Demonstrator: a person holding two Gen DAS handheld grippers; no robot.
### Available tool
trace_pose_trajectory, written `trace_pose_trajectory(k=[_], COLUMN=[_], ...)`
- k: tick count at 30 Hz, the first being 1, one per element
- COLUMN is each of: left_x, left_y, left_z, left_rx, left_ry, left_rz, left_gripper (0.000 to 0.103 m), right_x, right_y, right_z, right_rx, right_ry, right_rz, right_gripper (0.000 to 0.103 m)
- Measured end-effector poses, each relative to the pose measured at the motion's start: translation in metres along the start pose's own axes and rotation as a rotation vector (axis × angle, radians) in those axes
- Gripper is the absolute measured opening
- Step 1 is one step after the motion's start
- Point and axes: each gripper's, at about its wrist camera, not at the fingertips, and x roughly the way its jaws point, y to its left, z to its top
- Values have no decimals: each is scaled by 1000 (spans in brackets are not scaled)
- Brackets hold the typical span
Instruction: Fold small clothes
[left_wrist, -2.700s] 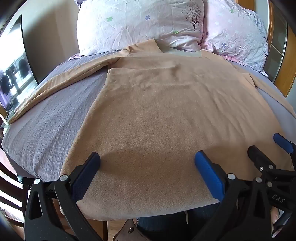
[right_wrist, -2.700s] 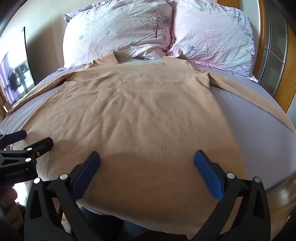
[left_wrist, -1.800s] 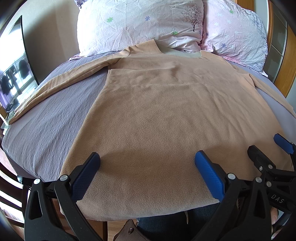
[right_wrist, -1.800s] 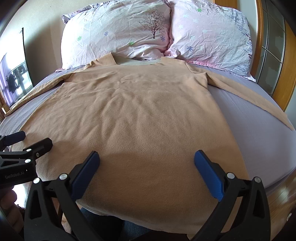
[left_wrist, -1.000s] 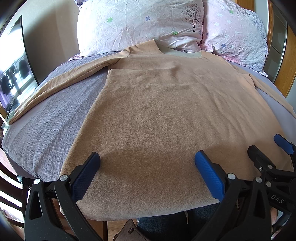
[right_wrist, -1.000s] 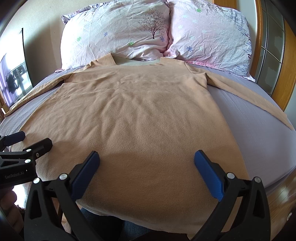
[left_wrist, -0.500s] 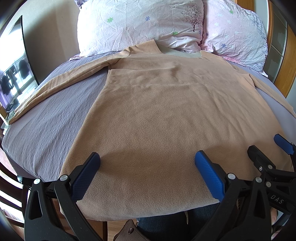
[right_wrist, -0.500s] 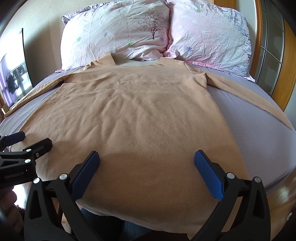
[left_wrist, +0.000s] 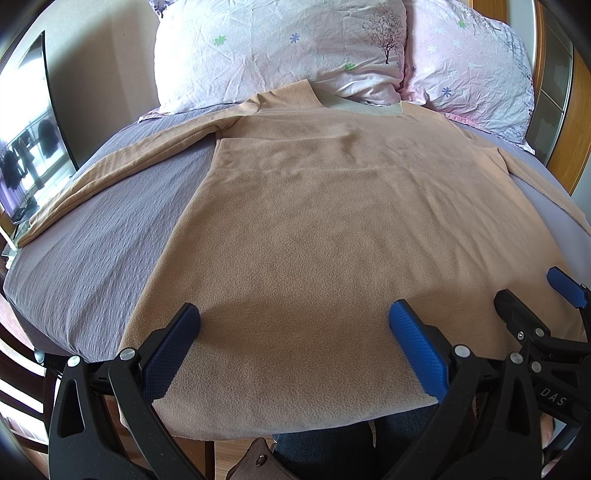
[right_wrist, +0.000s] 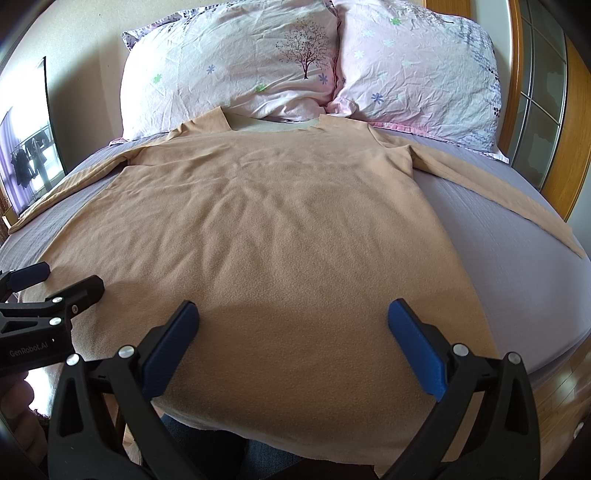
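Observation:
A tan long-sleeved top lies flat and face up on the bed, collar toward the pillows, sleeves spread out to both sides; it also shows in the right wrist view. My left gripper is open and empty, hovering over the hem on the left half. My right gripper is open and empty over the hem on the right half. Each gripper shows at the edge of the other's view: the right one and the left one.
The grey bedsheet shows on both sides of the top. Two floral pillows stand against the headboard. A wooden frame with glass panels is at the right. A TV screen stands at the left.

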Motion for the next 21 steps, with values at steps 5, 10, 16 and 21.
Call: trace_pose_trajectory(k=[5, 10, 16, 21], left_x=[0, 0, 0, 0], left_y=[0, 0, 1, 1], left_z=[0, 1, 4, 7], left_rx=[0, 4, 21, 46], left_ry=[0, 8, 26, 48], left_rz=[0, -2, -16, -39], left_gripper=[102, 102, 102, 102], right_x=[0, 1, 5, 1], right_y=[-2, -4, -4, -44], right_z=[1, 4, 6, 23], right_rx=[1, -4, -16, 92], right_ry=[4, 0, 6, 26], right_rz=[0, -6, 14, 81], right_gripper=[101, 101, 101, 101])
